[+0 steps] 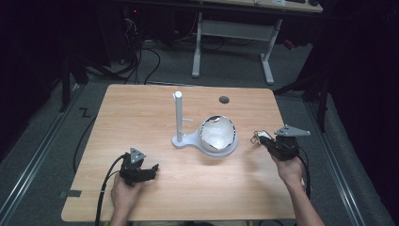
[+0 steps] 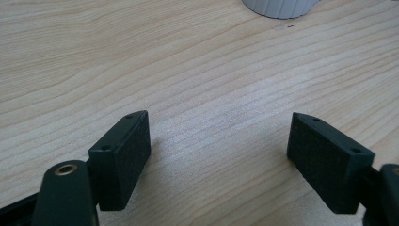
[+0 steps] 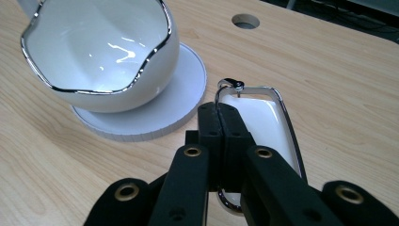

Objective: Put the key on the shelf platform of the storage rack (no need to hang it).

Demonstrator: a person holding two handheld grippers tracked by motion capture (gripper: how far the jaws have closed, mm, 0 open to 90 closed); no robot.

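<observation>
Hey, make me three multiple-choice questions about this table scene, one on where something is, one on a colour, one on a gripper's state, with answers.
1. Where does the white bowl sit?
A. On the round base of the white stand
B. On the floor
C. Between the left gripper's jaws

2. What colour is the bowl's rim?
A. Red
B. Shiny silver
C. Green

3. How is the right gripper?
A. Wide open over bare wood
B. Shut on the bowl
C. Shut on the metal edge of a small white silver-rimmed piece

Answers:
1 A, the bowl rests on the round white disc joined to the post.
2 B, the wavy edge gleams silver in the right gripper view.
3 C, its jaws meet on the piece's rim, while the left gripper stands open over the table.
</observation>
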